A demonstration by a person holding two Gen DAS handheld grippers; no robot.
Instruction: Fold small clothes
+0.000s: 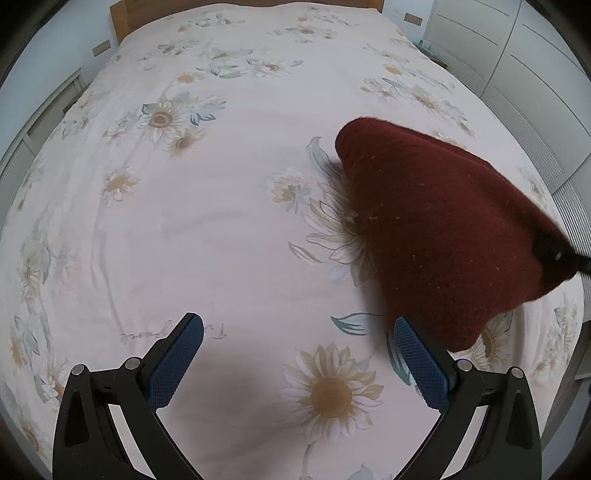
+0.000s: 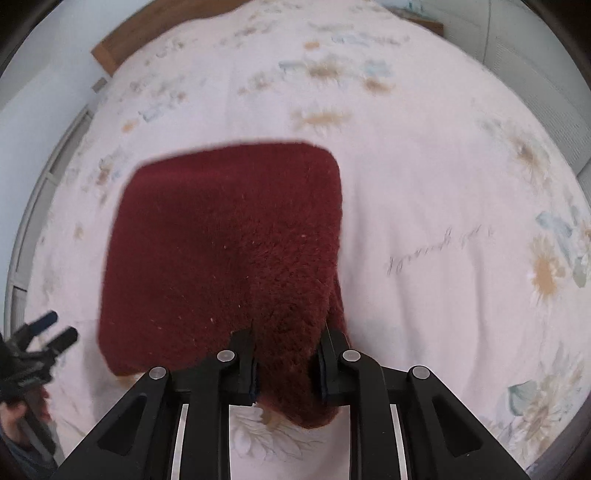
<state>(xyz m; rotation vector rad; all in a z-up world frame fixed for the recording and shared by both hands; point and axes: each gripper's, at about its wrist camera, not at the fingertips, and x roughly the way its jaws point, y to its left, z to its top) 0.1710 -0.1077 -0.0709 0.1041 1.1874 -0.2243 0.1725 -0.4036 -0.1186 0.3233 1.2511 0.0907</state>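
A dark red fuzzy knit garment [image 2: 229,251] hangs folded from my right gripper [image 2: 288,365], which is shut on its near edge and holds it above the bed. In the left wrist view the same garment [image 1: 436,229] hangs at the right, pinched at its upper right by the right gripper [image 1: 557,254]. My left gripper [image 1: 295,354] is open and empty, low over the bedsheet, just left of the garment's lower corner. The left gripper also shows at the far left of the right wrist view [image 2: 51,332].
A bed with a white sunflower-print sheet [image 1: 221,221] fills both views. A wooden headboard [image 1: 125,14] stands at the far end. White wardrobe doors [image 1: 517,55] stand to the right, a radiator or rail [image 1: 44,122] to the left.
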